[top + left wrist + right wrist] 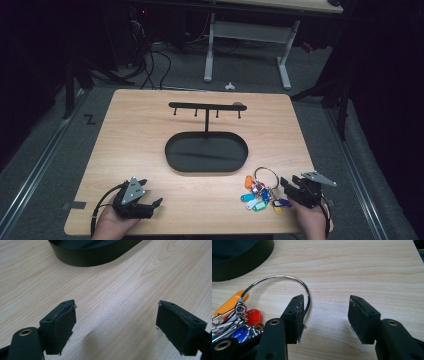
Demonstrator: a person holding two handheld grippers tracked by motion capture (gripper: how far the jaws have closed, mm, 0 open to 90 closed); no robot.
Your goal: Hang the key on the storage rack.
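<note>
Right claw [289, 189] parked at the near right edge of the tabletop [150, 125], jaws partly open, gripping nothing, just beside the key ring [266, 176] with its bunch of coloured tags [257, 197]. Left claw [150, 205] idle at the near left, open and empty. Black key stand [206, 107] with oval tray [206, 152] mid-tabletop, hooks bare.

Left claw view: wide-open jaws over bare wood, tray wall [87, 258] up ahead.

Right claw view: ring's steel loop [279, 278] touching or almost touching the outside of one pad [295, 315], not between the jaws. Probably best to shift sideways so the wire sits between the pads, then squeeze on the bare loop, well clear of the tags [234, 302], so it hangs free for a hook.
</note>
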